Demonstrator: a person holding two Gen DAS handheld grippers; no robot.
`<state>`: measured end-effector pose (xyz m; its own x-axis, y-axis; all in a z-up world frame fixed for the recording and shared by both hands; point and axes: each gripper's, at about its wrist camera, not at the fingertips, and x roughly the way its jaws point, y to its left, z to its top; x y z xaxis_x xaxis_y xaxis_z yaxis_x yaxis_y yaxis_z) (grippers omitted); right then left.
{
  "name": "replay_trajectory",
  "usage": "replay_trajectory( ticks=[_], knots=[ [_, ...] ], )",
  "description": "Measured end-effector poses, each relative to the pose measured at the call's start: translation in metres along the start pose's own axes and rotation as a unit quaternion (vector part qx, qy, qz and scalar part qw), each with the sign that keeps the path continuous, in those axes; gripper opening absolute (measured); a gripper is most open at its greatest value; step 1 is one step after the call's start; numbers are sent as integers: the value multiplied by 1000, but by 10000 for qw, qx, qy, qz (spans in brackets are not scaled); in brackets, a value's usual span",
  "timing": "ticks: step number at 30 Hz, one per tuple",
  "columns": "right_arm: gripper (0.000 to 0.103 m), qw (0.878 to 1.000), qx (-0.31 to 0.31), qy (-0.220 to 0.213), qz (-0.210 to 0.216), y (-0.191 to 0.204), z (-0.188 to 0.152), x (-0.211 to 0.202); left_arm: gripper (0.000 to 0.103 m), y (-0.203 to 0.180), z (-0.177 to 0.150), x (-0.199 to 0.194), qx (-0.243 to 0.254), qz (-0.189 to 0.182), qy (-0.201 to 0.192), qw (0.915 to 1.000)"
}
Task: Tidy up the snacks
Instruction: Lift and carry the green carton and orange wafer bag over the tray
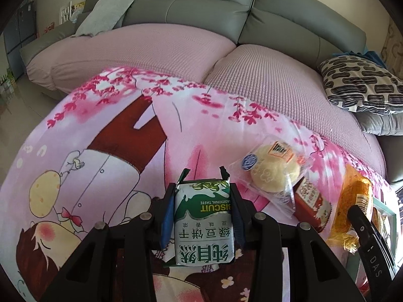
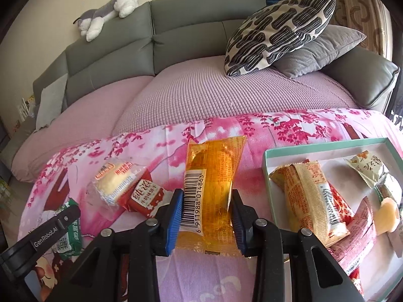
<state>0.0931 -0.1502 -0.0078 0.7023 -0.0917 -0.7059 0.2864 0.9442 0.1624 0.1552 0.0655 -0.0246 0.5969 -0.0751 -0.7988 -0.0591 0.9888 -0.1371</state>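
My left gripper (image 1: pixel 202 193) is shut on a green-and-white biscuit packet (image 1: pixel 204 224), held over the pink cartoon cloth (image 1: pixel 100 130). My right gripper (image 2: pixel 206 201) is shut on an orange translucent snack packet (image 2: pixel 211 176) with a barcode. In the right wrist view the left gripper's body (image 2: pixel 37 241) and the green packet (image 2: pixel 69 236) show at lower left. A teal-rimmed white box (image 2: pixel 327 143) at the right holds several wrapped snacks, among them a beige packet (image 2: pixel 312 201). On the cloth lie a clear-wrapped round pastry (image 1: pixel 273 168) and a small red packet (image 1: pixel 312 198).
The cloth covers a table in front of a grey sofa (image 2: pixel 176 25) with a pink cover (image 2: pixel 226 93). A patterned pillow (image 2: pixel 279 30) and a grey one lie at the right, a plush toy (image 2: pixel 108 7) on the backrest. Floor (image 1: pixel 22 105) shows at the left.
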Motion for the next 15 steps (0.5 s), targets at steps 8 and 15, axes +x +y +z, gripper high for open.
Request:
replay_trajectory(
  ticks=[8,15],
  knots=[
    [39,9993,66,-359,-9,-10,14,-33,41,-27,5,-27,293,-187,-367,9987],
    [39,9974,396,-563,-198,-46,26,-52,41,-82,3,-36,859,-600,-370,9938]
  ],
)
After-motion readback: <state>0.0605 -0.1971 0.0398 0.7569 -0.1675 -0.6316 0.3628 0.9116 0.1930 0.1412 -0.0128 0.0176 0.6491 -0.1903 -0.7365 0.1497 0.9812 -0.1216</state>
